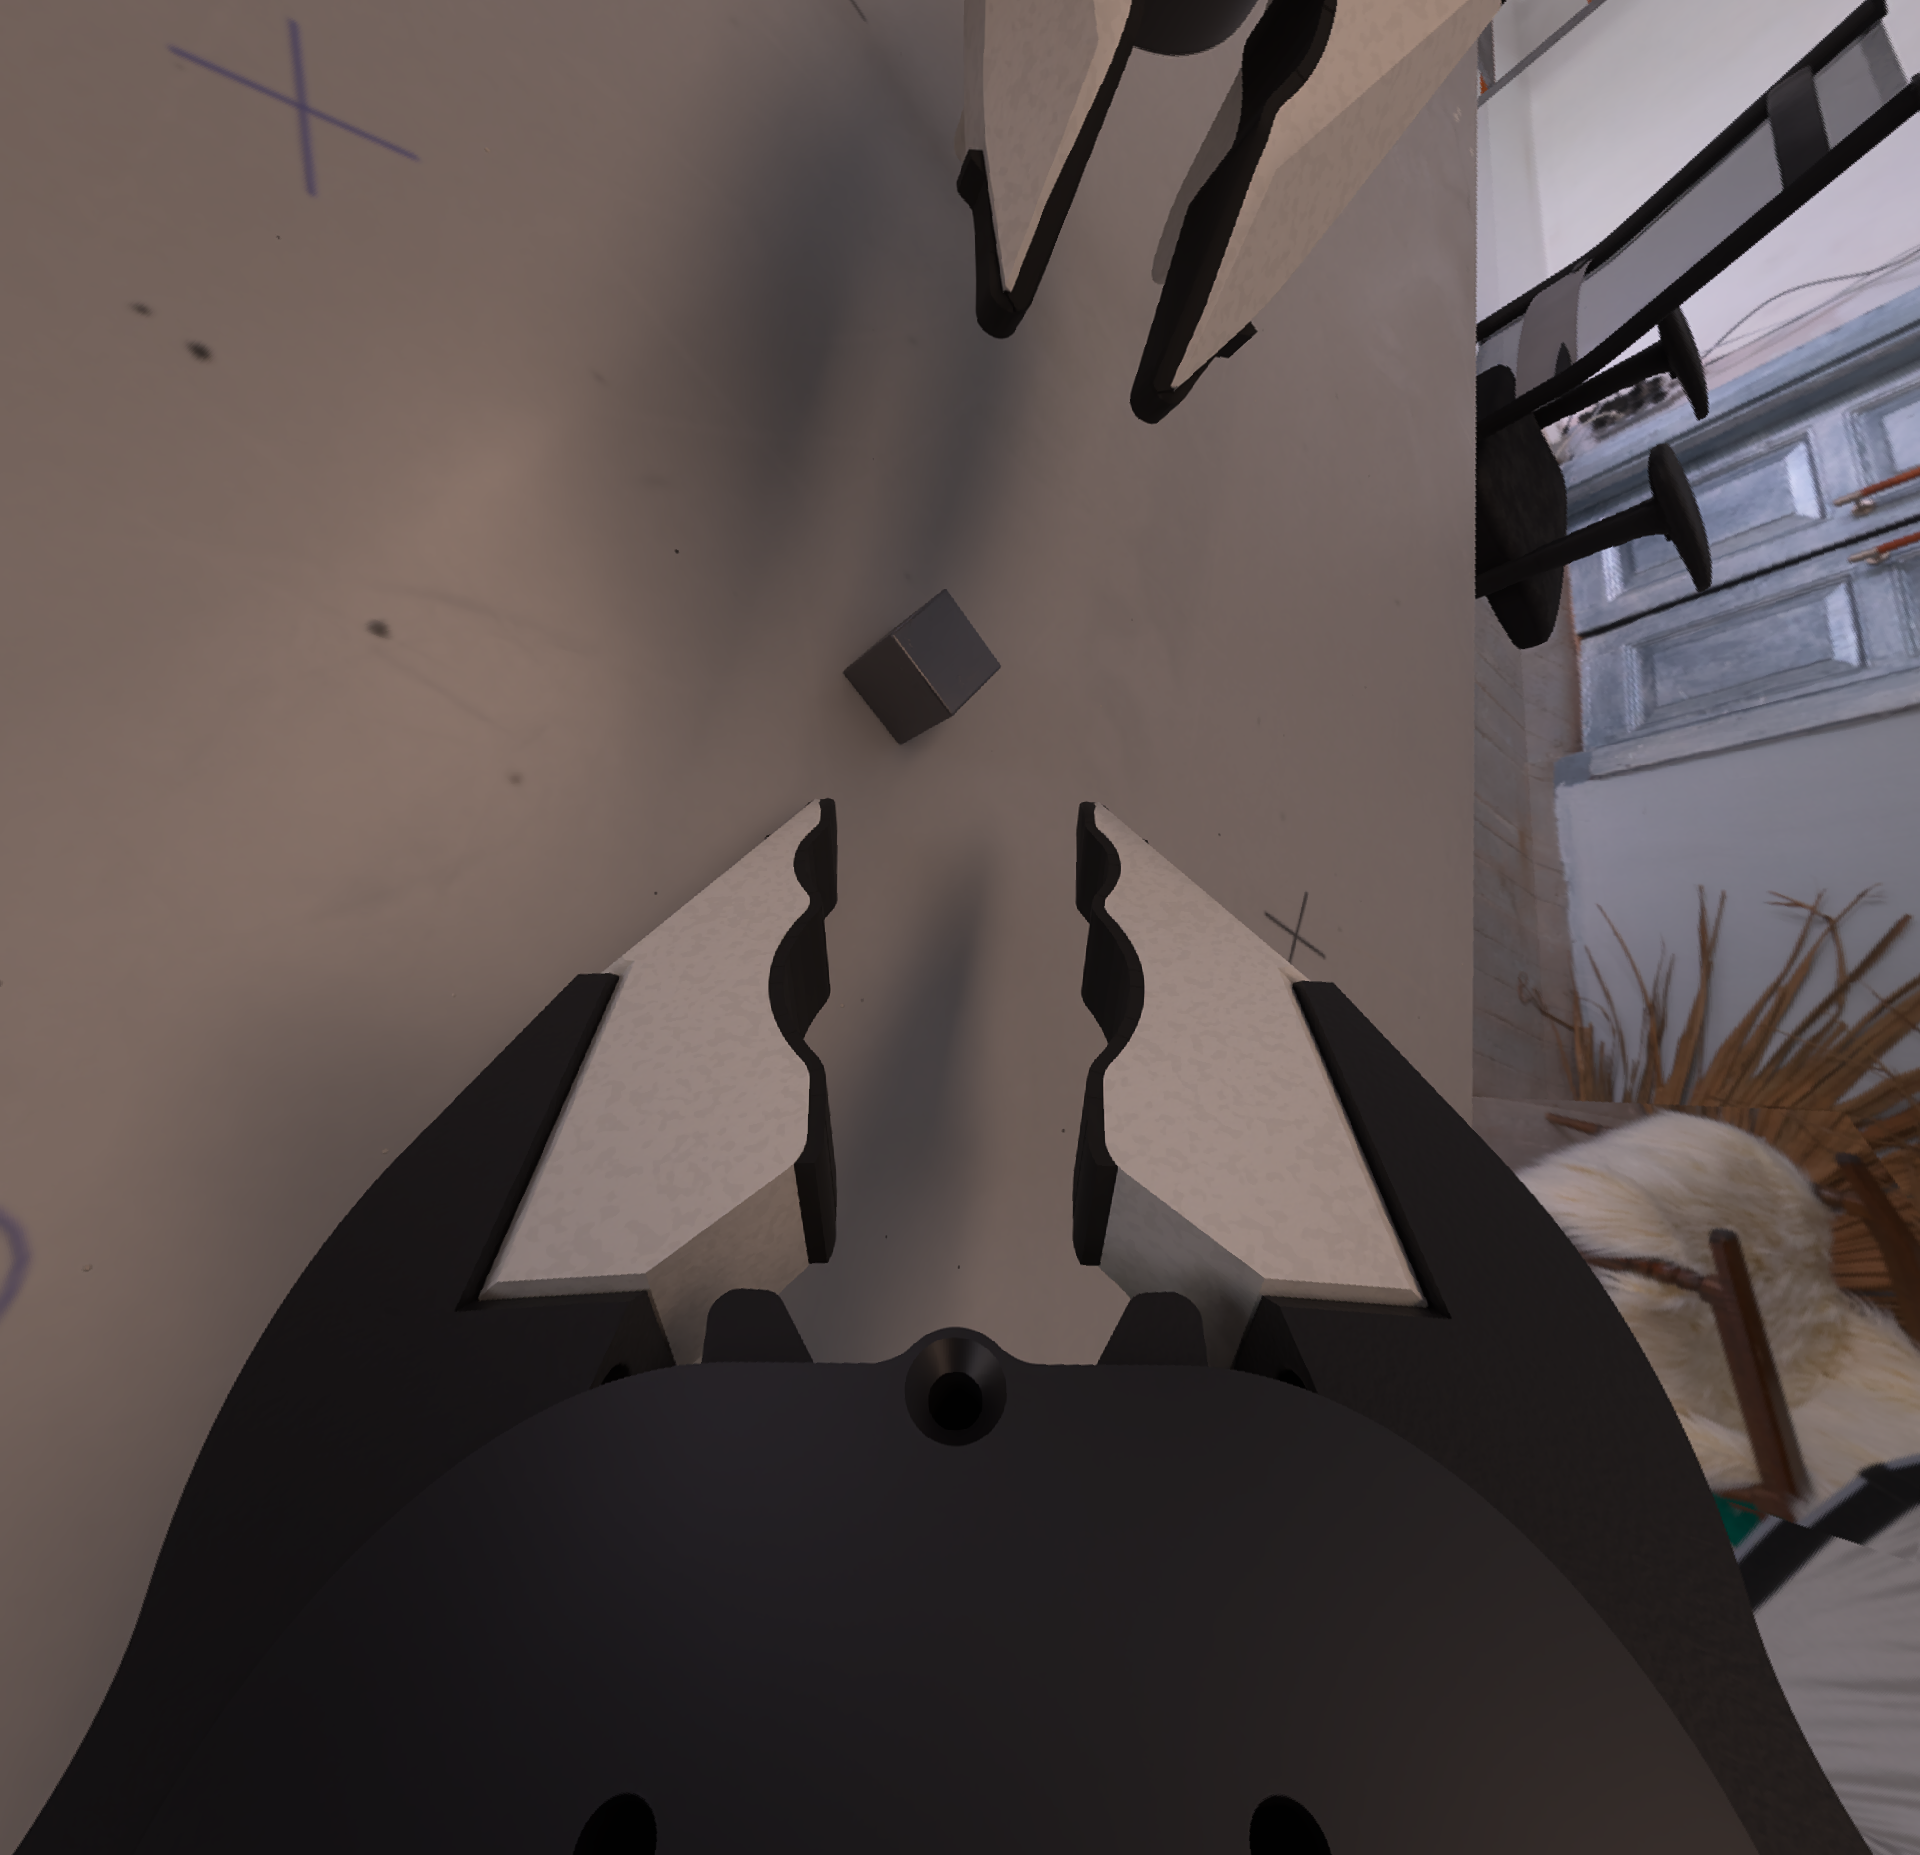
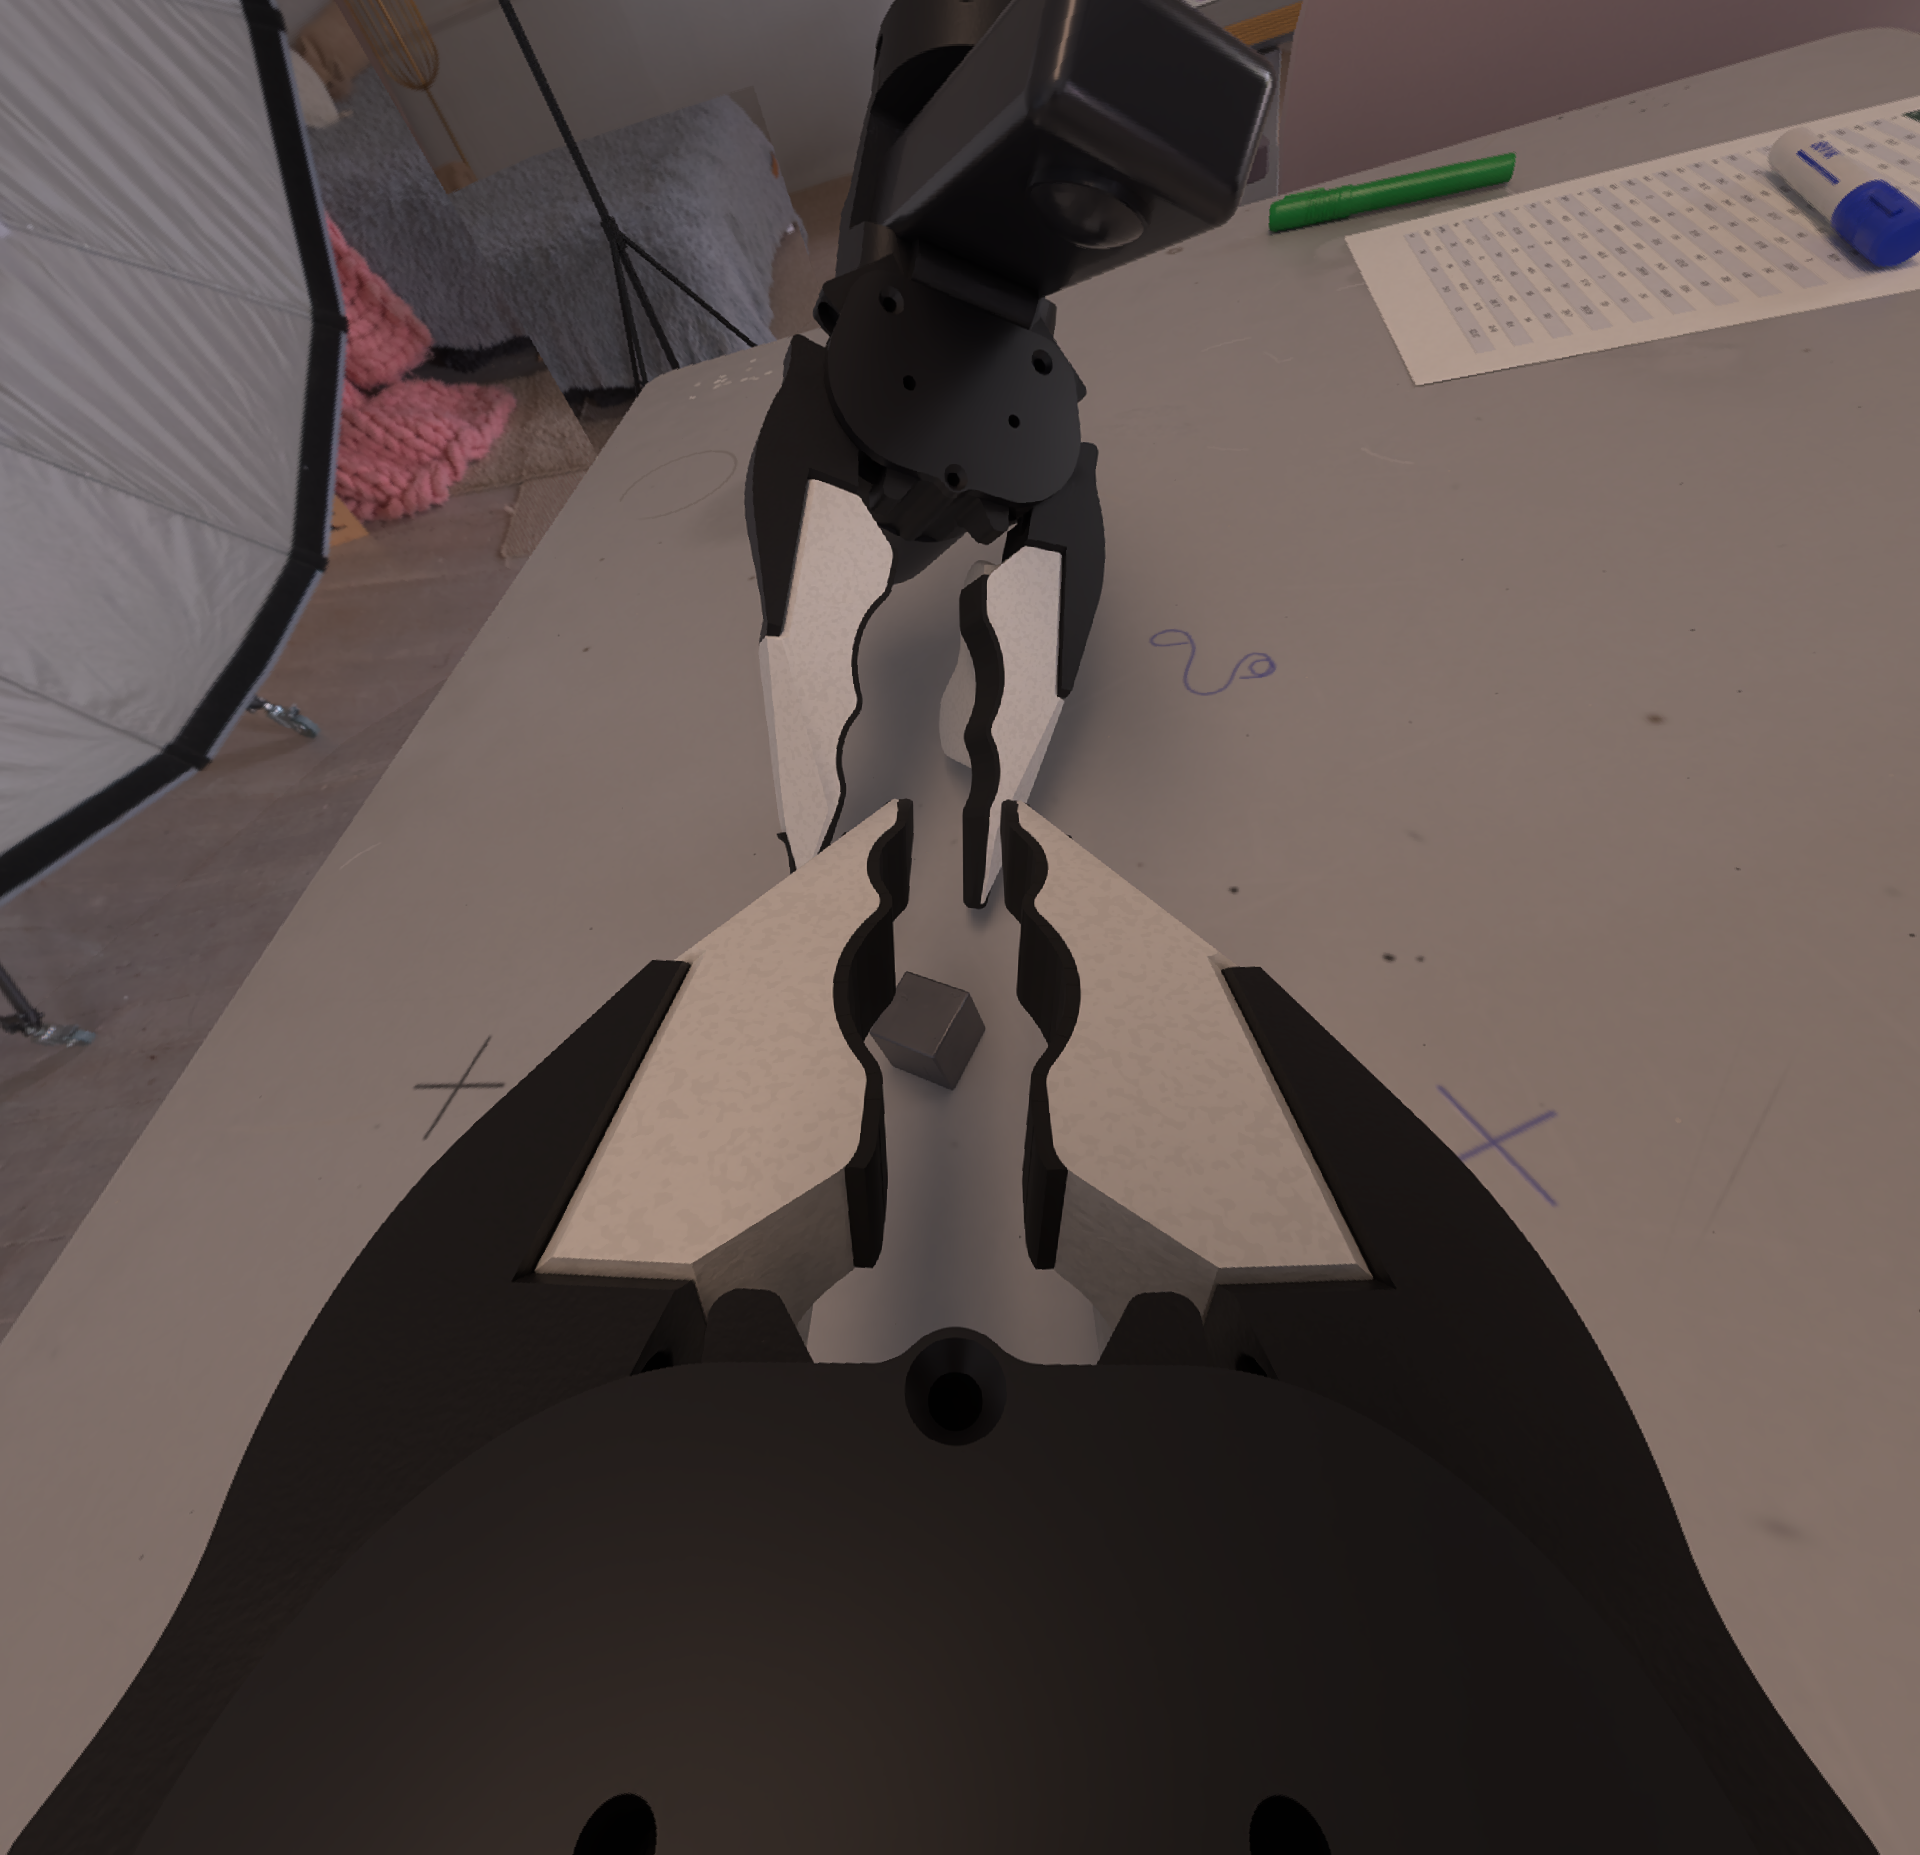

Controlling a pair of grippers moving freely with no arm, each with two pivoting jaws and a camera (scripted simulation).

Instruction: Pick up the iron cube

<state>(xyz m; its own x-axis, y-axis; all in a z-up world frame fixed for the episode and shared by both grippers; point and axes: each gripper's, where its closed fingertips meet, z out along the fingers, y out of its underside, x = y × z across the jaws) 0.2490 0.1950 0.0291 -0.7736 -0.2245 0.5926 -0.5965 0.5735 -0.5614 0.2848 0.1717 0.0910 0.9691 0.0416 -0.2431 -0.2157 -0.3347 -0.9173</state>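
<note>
The iron cube (image 1: pixel 920 665) is small and dark grey and sits on the grey table (image 1: pixel 416 558). My left gripper (image 1: pixel 956 813) is open and empty, with the cube just beyond its fingertips and slightly left of centre. My right gripper (image 1: pixel 1075 363) reaches in from the far side, its tips well short of the cube. In the right wrist view the right gripper (image 2: pixel 956 813) is open, and the cube (image 2: pixel 928 1042) shows on the table through the gap between its fingers, near the left one. The left gripper (image 2: pixel 894 870) faces it, open.
The table's edge (image 1: pixel 1470 662) runs close on the right in the left wrist view. A green marker (image 2: pixel 1392 192), a printed sheet (image 2: pixel 1621 267) and a white and blue tube (image 2: pixel 1844 195) lie at the far right. A softbox (image 2: pixel 156 403) stands off the table.
</note>
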